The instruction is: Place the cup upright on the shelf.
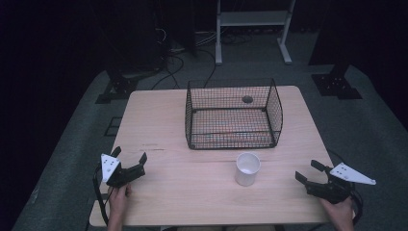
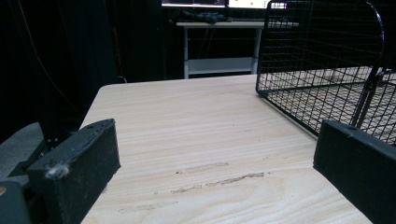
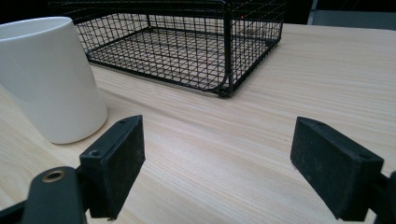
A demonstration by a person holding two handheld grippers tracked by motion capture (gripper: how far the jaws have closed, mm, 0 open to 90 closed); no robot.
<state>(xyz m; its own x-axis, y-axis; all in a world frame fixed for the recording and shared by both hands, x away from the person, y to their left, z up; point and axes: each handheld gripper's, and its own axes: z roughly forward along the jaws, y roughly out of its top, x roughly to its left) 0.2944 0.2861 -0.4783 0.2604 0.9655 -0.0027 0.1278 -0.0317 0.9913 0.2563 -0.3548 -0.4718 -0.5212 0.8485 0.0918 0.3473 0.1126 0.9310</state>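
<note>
Two hands come in at the near edge of the surface (image 1: 163, 125), each holding a gripper low over the wood. At the near left corner, the left hand (image 1: 118, 196) points the left gripper (image 1: 130, 157) forward and slightly inward; its jaws stand wide apart with nothing between them. At the near right edge, the right hand (image 1: 339, 207) aims the right gripper (image 1: 310, 171) inward and forward, jaws likewise spread and empty. A white cup (image 1: 247, 169) stands upright between the two, nearer the right gripper but well apart from it; in the right gripper view the cup (image 3: 49, 77) sits ahead and left of the jaws. Just beyond the cup stands a black wire basket (image 1: 234, 115), mid-surface.
</note>
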